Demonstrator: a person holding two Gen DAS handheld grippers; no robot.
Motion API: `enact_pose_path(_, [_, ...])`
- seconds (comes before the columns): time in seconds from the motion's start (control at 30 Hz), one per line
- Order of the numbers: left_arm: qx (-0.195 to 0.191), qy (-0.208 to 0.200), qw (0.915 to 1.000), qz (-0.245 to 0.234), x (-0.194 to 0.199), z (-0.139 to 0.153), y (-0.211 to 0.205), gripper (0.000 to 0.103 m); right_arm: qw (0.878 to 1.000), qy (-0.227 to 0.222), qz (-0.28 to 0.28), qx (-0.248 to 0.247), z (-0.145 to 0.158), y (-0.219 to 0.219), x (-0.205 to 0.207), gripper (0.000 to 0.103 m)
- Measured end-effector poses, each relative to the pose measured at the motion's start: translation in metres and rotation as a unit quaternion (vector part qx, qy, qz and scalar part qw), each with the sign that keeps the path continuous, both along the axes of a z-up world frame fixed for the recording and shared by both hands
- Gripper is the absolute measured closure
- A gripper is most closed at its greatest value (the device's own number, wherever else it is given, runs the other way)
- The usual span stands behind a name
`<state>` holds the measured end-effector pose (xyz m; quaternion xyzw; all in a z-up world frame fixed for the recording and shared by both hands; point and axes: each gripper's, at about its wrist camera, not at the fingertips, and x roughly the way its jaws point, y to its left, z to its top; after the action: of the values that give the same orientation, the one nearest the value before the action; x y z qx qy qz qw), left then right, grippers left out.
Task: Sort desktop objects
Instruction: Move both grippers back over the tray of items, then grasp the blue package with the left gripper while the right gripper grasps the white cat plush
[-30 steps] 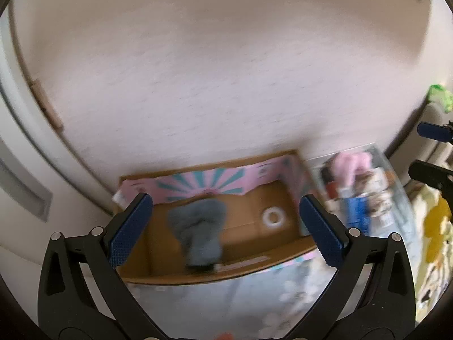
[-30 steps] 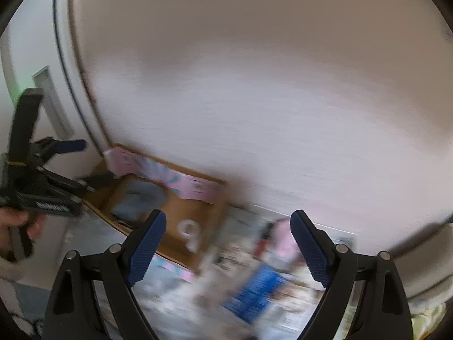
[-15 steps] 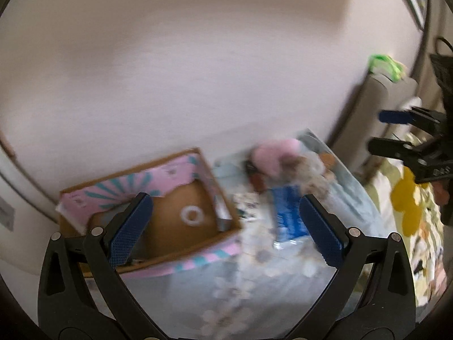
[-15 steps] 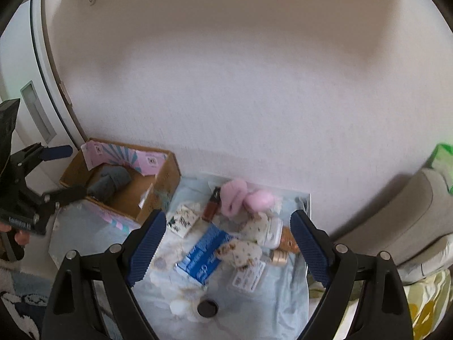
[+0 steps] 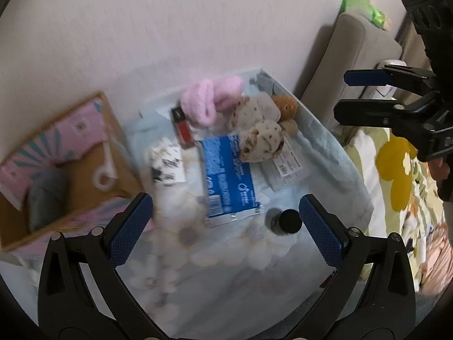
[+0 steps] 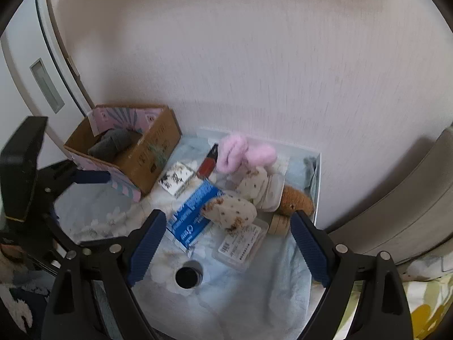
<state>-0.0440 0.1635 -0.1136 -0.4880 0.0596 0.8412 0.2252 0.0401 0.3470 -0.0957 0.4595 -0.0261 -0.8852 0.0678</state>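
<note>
both the left gripper (image 5: 226,223) and right gripper (image 6: 226,243) hover with fingers spread, holding nothing. the pink plush (image 6: 243,153) lies far on the worktop (image 6: 254,297), soft and light, probably best pinched mid-body. the blue packet (image 6: 192,212), spotted pouches (image 6: 235,209) and upright dark bottle (image 6: 188,276) crowd near it; the cardboard box (image 6: 150,150) stands left.

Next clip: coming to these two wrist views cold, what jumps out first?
A heap of small items on the pale blue cloth: a fluffy pink thing at the back by the wall, a blue packet in the middle, and a small dark-capped bottle standing alone nearer the cameras. To the left sits an open cardboard box holding a grey bundle. Both tools, left and right, hang open above, gripping nothing.
</note>
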Motion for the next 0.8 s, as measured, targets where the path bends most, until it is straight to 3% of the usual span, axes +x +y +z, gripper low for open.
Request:
enact_pose_path(0.13, [0.006,-0.025,0.9994,0.025,-0.013,-0.031,0.014,0.001,1.000,-0.015,0.015,-0.013,-0.023,0.014,-0.011,0.016])
enact_pose_path(0.27, [0.007,-0.022,0.9978,0.062,-0.027,-0.056,0.022,0.001,0.999,-0.021,0.030,-0.018,-0.039,0.025,-0.029,0.016])
enact_pose_path(0.43, [-0.007,-0.031,0.9971,0.069,-0.038,-0.082,0.030,0.003,0.998,-0.031,0.056,-0.017,-0.067,0.022,-0.043,0.016])
enact_pose_path(0.6, [-0.007,-0.035,0.9962,0.079,-0.047,-0.096,0.032,0.004,0.995,-0.045,0.073,-0.055,-0.090,0.017,-0.049,0.021])
enact_pose_path(0.67, [-0.007,-0.040,0.9960,0.080,-0.050,-0.100,0.034,0.005,0.994,-0.049,0.077,-0.052,-0.095,0.016,-0.052,0.027])
enact_pose_path(0.8, [-0.013,-0.046,0.9960,0.076,-0.055,-0.107,0.038,0.011,0.994,-0.052,0.078,-0.047,-0.103,0.015,-0.058,0.028])
